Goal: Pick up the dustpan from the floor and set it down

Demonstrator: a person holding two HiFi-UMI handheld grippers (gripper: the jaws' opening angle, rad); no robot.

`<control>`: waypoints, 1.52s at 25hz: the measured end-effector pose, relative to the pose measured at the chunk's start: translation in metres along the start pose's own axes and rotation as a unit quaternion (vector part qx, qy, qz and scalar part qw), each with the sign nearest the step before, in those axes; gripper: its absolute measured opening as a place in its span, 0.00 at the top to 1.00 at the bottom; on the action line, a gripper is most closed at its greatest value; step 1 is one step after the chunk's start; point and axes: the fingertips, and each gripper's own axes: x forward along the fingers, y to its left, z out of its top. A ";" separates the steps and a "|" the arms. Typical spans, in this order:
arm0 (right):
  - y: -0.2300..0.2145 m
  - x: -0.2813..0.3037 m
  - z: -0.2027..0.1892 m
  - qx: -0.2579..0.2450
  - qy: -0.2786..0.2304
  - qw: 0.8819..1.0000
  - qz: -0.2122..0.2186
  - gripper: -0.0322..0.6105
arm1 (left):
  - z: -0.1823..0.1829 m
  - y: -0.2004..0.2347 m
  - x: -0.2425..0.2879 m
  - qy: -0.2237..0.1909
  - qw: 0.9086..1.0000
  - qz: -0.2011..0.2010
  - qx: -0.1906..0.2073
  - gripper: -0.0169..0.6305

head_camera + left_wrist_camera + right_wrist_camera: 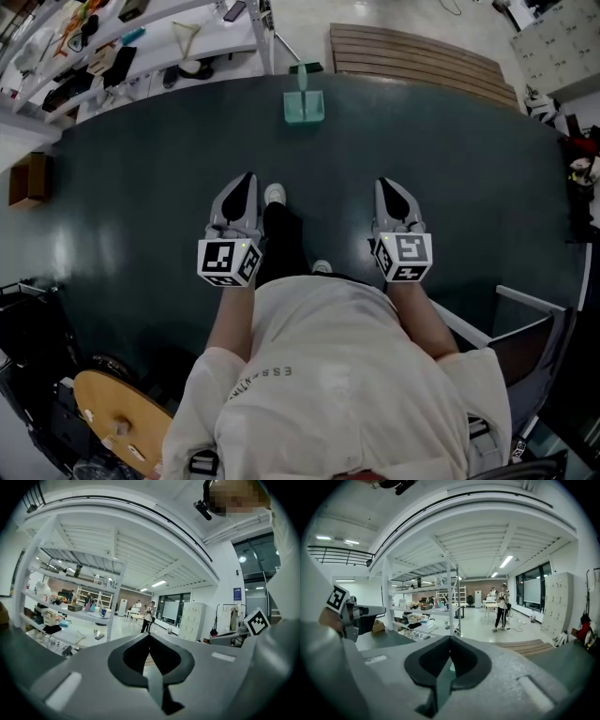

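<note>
Quick count, left to right, everything placed off the one dustpan (305,105). It's teal and see-through, and it sits flat on the dark green floor mat (141,187) close to the mat's far edge. Its handle points away from the person.

- One cardboard box (28,178) is well left of the dustpan, right at the mat's edge.
- One round wooden top (117,422) is also off to the left, way nearer the person than the dustpan is.
- One white shelf rack (141,42) stands left of the dustpan and just past the mat. It's loaded with small stuff I can't make out.
- There are two grippers, each with one marker cube.
- The left gripper (247,178) hangs a little left of the dustpan, on the person's side and well apart from it. In its own view the jaws are pressed together at the tips with nothing in them.
- Two white shoes (274,194) stand on the mat on the near side of the dustpan, between the grippers.
- The right gripper (385,184) is to the right of the dustpan, again on the person's side and nowhere near touching it. Its jaws are closed tip to tip and empty.
- One wooden slatted board (422,61) lies right of the dustpan, just off the mat's far edge.

So nothing is on the dustpan at all, and it's lying on the floor untouched.
</note>
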 end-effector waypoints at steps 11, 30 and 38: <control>-0.001 0.193 0.043 0.015 0.037 0.999 -0.037 0.96 | 0.036 0.144 0.167 0.009 0.999 -0.037 -0.006 0.96; -0.021 0.472 -0.040 0.061 0.237 0.969 -0.041 0.65 | -0.022 0.256 0.332 0.092 0.993 -0.055 -0.044 0.96; -0.025 0.545 -0.113 0.078 0.323 0.943 -0.017 0.64 | -0.075 0.284 0.369 0.122 0.989 -0.042 -0.071 0.96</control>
